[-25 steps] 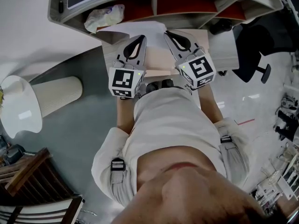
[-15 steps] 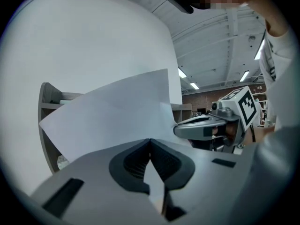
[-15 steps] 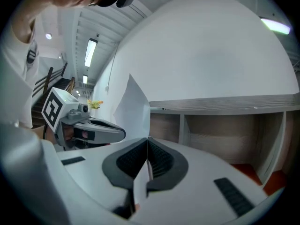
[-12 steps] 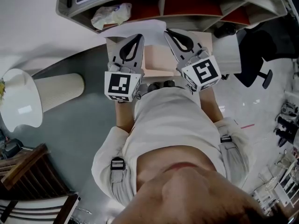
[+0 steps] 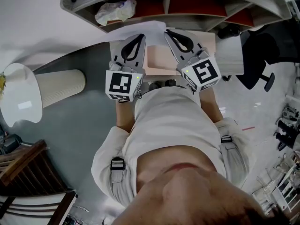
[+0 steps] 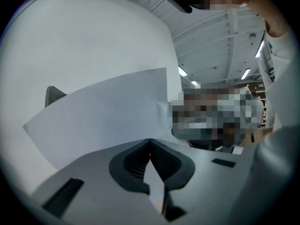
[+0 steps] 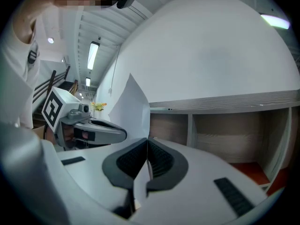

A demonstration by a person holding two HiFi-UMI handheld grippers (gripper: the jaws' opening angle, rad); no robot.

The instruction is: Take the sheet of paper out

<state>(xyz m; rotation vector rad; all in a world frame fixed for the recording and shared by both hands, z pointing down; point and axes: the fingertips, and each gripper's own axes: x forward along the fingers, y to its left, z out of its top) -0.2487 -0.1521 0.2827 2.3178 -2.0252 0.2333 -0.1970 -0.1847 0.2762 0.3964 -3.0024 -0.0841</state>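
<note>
Sheet of paper [image 6: 103, 111] is hanging between both grippers, just near of the shelf unit [image 7: 220, 125] and above the far edge of the tan table [image 5: 208, 41]. The left gripper [image 6: 150, 144] is pinching it: the fingers [image 6: 133, 161] are pressing together w/ a sliver of paper running down between them. The right gripper [image 7: 147, 142] is doing the same, fingers closed on the sheet's right part, w/ one corner standing up past the tips.

Step in hand, as I'm judging it: drawing the sheet toward the person, out and away from the shelf. To do it well, both grippers should be moving together, same speed and direction. If one is leading, the paper is going to buckle or tear at the pinch. A little tension left-to-right is helping it stay flat, but too much risks slipping it out of a thin grip. Grip looks shallow on both sides, so slow and level is better than quick.

Edges & room: in the head view the sheet's far edge is lying across the shelf's lower front lip, and I can't tell whether it's fully clear of the compartment. Lifting slightly before pulling near would be avoiding a snag there. A crumpled plastic bag [image 5: 115, 11] is sitting in the left compartment, near the sheet's left corner, so drifting left is worth avoiding. Near side, the person's body is close behind the grippers, so pull room is short. The white lamp [image 5: 18, 100] on the left and the office chair [image 5: 255, 50] on the right are well apart from the work.
</note>
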